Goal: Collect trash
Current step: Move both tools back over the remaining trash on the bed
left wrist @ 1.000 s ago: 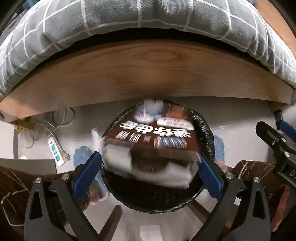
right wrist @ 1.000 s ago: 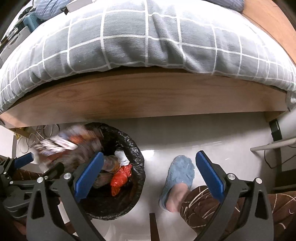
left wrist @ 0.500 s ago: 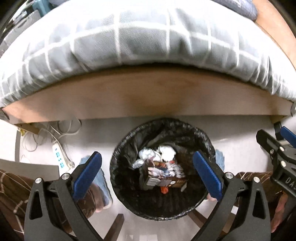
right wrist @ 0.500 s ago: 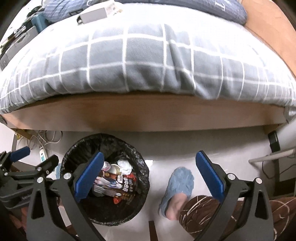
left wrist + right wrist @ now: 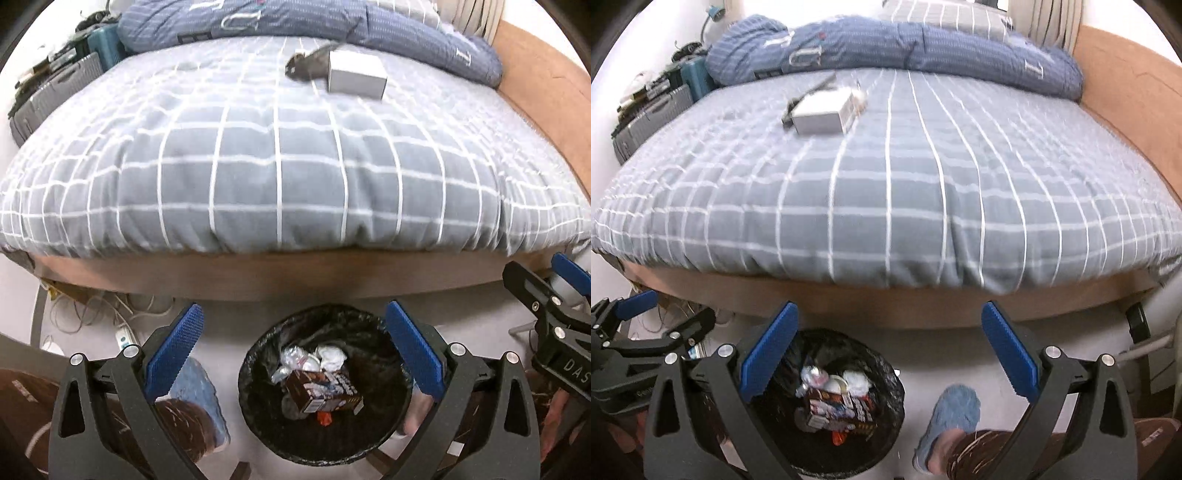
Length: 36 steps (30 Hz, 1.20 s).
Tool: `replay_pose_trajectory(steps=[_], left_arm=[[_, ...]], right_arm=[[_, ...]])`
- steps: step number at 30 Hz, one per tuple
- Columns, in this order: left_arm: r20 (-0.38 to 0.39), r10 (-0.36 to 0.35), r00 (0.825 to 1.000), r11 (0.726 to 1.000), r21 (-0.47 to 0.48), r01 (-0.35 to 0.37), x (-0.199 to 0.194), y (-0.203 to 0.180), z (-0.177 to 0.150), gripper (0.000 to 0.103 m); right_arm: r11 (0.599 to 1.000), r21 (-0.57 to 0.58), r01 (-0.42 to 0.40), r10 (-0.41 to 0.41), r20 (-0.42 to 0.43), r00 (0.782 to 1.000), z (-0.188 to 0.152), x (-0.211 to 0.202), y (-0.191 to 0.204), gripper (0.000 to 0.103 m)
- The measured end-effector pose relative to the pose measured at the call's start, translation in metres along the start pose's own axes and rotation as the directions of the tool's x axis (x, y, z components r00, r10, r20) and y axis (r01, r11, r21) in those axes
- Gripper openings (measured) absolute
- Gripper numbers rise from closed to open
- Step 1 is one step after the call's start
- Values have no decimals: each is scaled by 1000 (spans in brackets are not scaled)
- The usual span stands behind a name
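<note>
While the bed (image 5: 280, 177) with its grey checked cover fills the upper part of both views, a black-lined bin (image 5: 325, 387) stands on the floor just below its wooden edge. Both tongs are spread wide and grasp nothing. The left tongs (image 5: 295, 354) hang directly above the bin, so its opening shows between the two blue pads. The right tongs (image 5: 886, 354) hang to the right of the bin, above bare floor and a blue slipper (image 5: 951, 417). A brown snack box (image 5: 321, 393) lies inside the bin on crumpled paper, below the left tongs and apart from them. A small grey box (image 5: 823, 112) rests on the bed.
</note>
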State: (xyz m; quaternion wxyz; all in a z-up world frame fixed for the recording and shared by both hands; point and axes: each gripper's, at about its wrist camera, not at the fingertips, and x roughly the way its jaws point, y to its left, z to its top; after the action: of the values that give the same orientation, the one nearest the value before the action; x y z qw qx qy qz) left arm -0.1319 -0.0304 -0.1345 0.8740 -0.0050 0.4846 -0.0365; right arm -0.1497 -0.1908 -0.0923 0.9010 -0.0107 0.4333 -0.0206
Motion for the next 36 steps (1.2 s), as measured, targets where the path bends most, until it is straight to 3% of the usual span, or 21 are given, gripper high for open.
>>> replay_pose_trajectory(steps=[19, 36], left_arm=[[144, -3, 990, 999, -49, 10, -24, 34, 79, 97], [168, 44, 985, 997, -69, -33, 11, 70, 153, 97]], right_arm=[[999, -35, -37, 42, 142, 989, 79, -6, 26, 95], [997, -56, -51, 56, 100, 993, 129, 59, 43, 95]])
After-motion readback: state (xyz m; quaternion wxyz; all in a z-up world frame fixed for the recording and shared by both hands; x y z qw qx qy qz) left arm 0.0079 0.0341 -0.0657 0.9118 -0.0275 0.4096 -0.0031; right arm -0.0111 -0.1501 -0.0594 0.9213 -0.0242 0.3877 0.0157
